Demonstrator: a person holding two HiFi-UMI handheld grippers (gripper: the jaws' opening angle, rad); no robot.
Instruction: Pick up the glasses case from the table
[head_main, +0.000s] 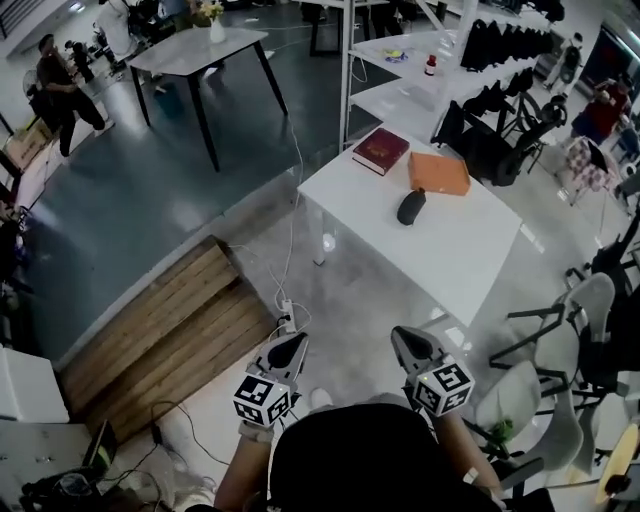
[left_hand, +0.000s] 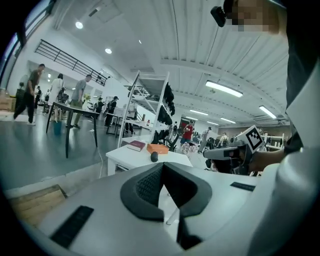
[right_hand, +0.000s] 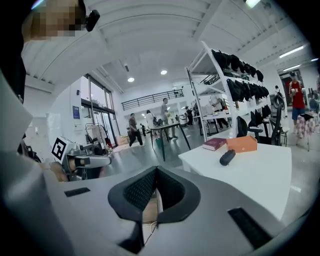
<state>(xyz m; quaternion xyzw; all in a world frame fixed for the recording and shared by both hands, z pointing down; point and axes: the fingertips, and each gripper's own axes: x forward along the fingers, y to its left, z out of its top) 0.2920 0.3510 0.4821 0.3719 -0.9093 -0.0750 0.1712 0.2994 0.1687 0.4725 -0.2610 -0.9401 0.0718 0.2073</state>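
While both tools hang low in front of the person, nothing has been touched yet: this looks like the approach step, before any reach. The left gripper (head_main: 285, 353) has its dark padded jaws pressed together on nothing, and the right gripper (head_main: 414, 347) shows the same, its tips meeting with no object between them. Well ahead of both, far beyond the jaw tips, lies the one dark oval glasses case (head_main: 411, 206) on the white rectangular table (head_main: 450, 260), roughly straight out from the right tool and ahead and to the right of the left one. Count it up: one case, one orange flat box (head_main: 439, 173) just beyond it, one dark red hardback book (head_main: 381, 150) further off to the box's left, two grippers. My read on the next move: carry a tool forward over the table's near edge, spread its jaws wide enough to straddle the case across its narrow side, then close. The right tool seems the better placed.
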